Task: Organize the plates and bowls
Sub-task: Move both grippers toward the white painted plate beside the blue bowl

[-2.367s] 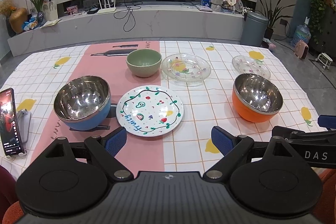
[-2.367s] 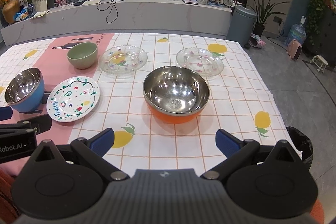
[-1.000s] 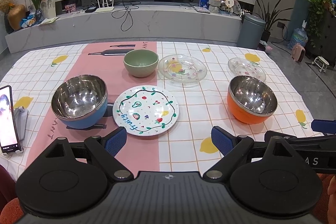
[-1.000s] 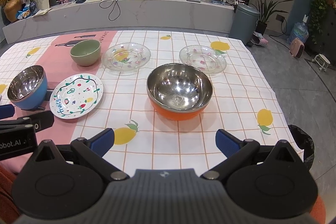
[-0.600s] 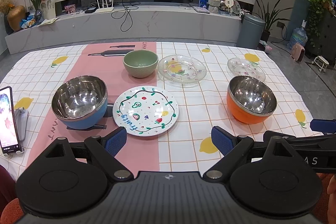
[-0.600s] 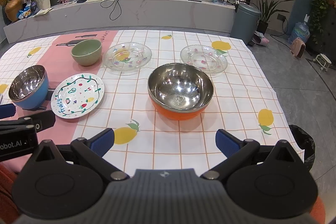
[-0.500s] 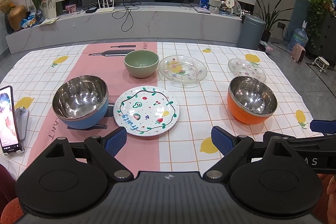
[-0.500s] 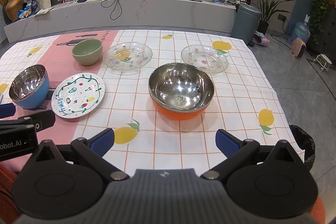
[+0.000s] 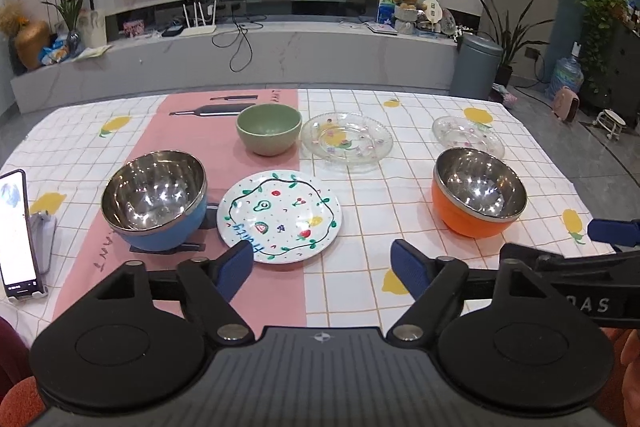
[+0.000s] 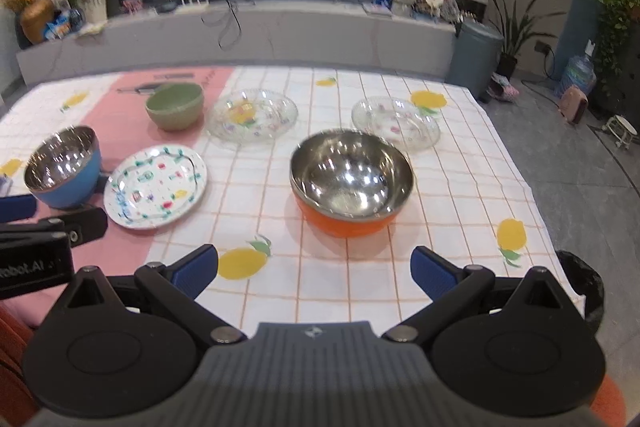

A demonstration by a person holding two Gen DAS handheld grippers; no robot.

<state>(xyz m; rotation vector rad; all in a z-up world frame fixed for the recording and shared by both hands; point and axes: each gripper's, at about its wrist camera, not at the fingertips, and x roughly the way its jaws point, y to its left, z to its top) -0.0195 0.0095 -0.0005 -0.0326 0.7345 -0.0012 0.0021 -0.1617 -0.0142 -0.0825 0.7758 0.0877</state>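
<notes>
On the checked tablecloth stand a blue steel-lined bowl (image 9: 154, 201), a white painted plate (image 9: 279, 215), a green bowl (image 9: 268, 128), a large glass plate (image 9: 346, 141), a small glass plate (image 9: 467, 136) and an orange steel-lined bowl (image 9: 478, 197). My left gripper (image 9: 325, 268) hovers at the near edge, just short of the painted plate; its jaws are closing with nothing between them. My right gripper (image 10: 314, 266) is open and holds nothing, in front of the orange bowl (image 10: 350, 181). In the right wrist view I also see the painted plate (image 10: 155, 185) and the blue bowl (image 10: 62, 165).
A phone (image 9: 16, 233) leans on a stand at the table's left edge. A dark holder (image 9: 166, 247) lies under the blue bowl. Behind the table are a low TV bench (image 9: 240, 57) and a grey bin (image 9: 476, 65). The right table edge drops to the floor.
The left gripper's blue fingers have come a little closer together. Both hands stay in about the same place; the right wrist view is now slightly blurred.
</notes>
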